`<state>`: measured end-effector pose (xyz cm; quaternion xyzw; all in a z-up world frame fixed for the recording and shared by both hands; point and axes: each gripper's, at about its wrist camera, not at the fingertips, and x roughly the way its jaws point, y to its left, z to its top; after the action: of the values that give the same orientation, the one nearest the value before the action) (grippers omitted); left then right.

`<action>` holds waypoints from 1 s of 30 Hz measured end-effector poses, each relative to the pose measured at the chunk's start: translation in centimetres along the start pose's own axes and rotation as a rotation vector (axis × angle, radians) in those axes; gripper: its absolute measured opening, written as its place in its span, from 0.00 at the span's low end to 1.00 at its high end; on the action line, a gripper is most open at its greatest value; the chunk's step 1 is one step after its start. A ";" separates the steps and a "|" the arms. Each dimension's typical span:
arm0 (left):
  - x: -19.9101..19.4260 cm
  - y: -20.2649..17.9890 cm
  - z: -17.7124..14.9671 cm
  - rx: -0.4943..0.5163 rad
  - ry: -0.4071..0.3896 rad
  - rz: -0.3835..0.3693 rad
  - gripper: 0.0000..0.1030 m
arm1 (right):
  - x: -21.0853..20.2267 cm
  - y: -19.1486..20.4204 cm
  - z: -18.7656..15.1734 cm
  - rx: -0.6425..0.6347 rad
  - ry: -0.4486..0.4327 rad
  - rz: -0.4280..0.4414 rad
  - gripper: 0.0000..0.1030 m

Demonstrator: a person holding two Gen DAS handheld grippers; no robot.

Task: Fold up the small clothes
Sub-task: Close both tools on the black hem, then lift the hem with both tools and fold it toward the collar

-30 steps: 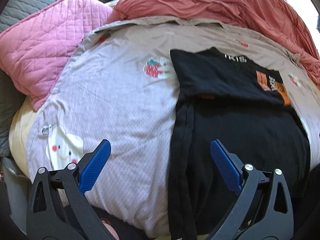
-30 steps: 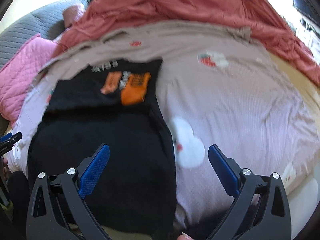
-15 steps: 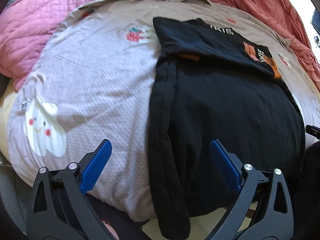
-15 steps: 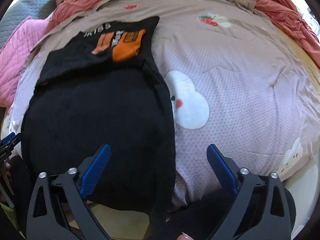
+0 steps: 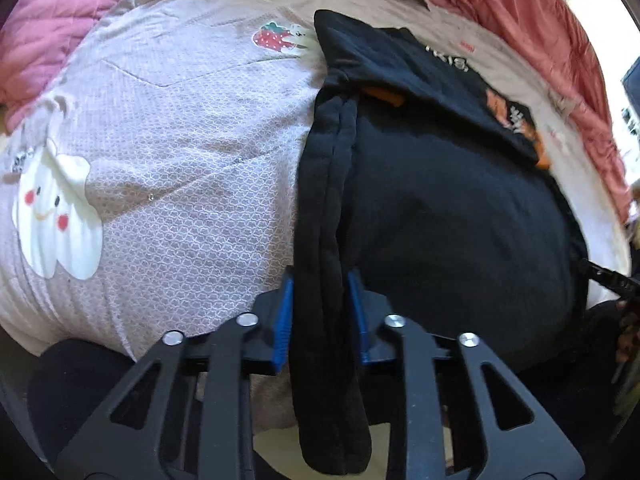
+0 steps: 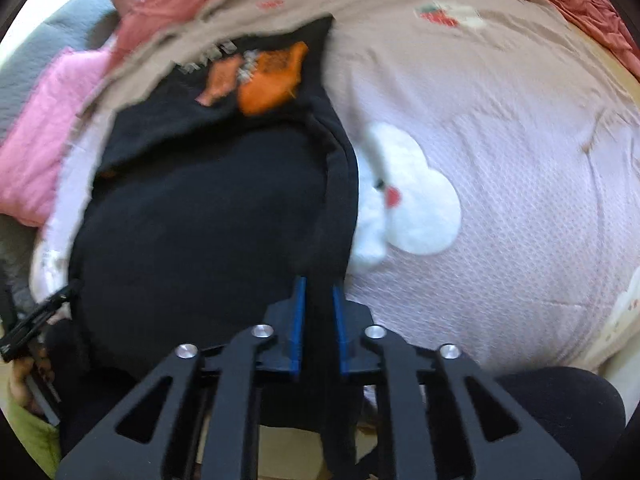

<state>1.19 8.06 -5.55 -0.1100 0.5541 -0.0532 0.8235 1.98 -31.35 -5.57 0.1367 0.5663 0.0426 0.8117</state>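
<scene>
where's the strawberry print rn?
Left wrist view: the strawberry print sits on the pale quilt, upper centre, just left of the black garment's far corner and above the cloud face.

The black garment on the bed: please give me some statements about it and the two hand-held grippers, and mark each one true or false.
1. The left hand-held gripper is shut on an edge of the black garment. True.
2. The right hand-held gripper is wide open over the bed cover. False: it is shut on the garment's other edge.
3. The garment has an orange print at its far end. True.
4. The garment lies on a bare wooden table. False: it lies on a bed cover with cloud pictures.
</scene>
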 end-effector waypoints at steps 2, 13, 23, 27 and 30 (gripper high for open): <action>-0.1 0.0 -0.1 -0.003 -0.002 -0.008 0.15 | 0.3 0.0 0.0 0.002 0.016 -0.004 0.11; 0.6 -0.3 -0.3 0.011 0.029 0.006 0.09 | 2.1 0.0 -0.1 0.002 0.105 -0.027 0.14; -3.5 1.0 2.3 -0.091 -0.090 -0.174 0.03 | -1.8 -1.1 1.7 0.049 -0.155 0.242 0.09; -4.7 0.7 4.4 -0.111 -0.142 -0.212 0.03 | -2.8 -1.4 3.7 0.031 -0.262 0.243 0.08; -4.7 0.5 6.3 -0.131 -0.175 -0.221 0.03 | -3.5 -1.6 6.3 0.018 -0.334 0.220 0.09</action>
<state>5.20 10.31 0.84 -0.2281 0.4668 -0.0976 0.8488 6.42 -34.77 -0.81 0.2103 0.4056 0.1027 0.8836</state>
